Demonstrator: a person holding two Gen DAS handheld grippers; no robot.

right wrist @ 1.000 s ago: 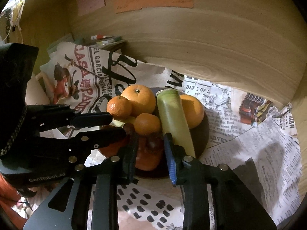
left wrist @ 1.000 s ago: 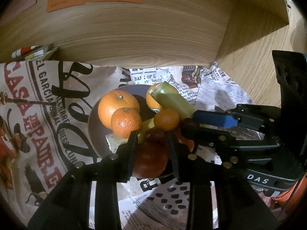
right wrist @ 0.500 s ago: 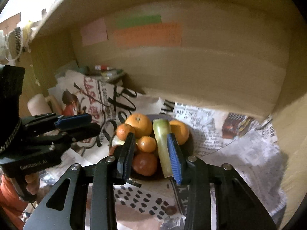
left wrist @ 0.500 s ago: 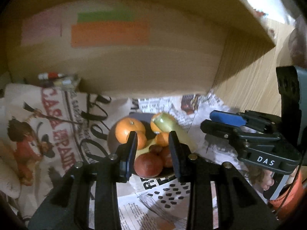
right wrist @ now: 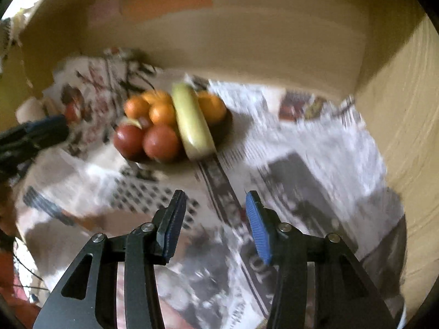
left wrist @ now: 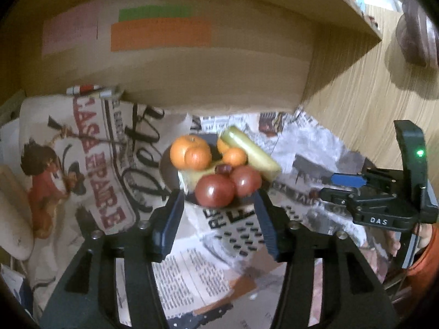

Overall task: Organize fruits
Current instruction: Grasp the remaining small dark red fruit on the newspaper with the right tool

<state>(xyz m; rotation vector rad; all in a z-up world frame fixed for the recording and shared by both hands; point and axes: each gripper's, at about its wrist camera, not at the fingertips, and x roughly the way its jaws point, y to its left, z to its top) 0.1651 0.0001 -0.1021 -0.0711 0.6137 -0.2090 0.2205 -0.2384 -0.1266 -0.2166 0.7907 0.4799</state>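
Both tools — left (left wrist: 218,211), right (right wrist: 214,216) — have backed off the fruit plate (left wrist: 167,170), jaws opening.

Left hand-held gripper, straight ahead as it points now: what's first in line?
Most likely the nearer red fruit at the plate's front edge; depth is unclear. The left hand-held gripper is opening and holds nothing.

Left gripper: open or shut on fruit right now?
Open. The left gripper has its jaws apart and opening, with nothing between them; the red fruit sits on the dark plate beyond the fingertips.
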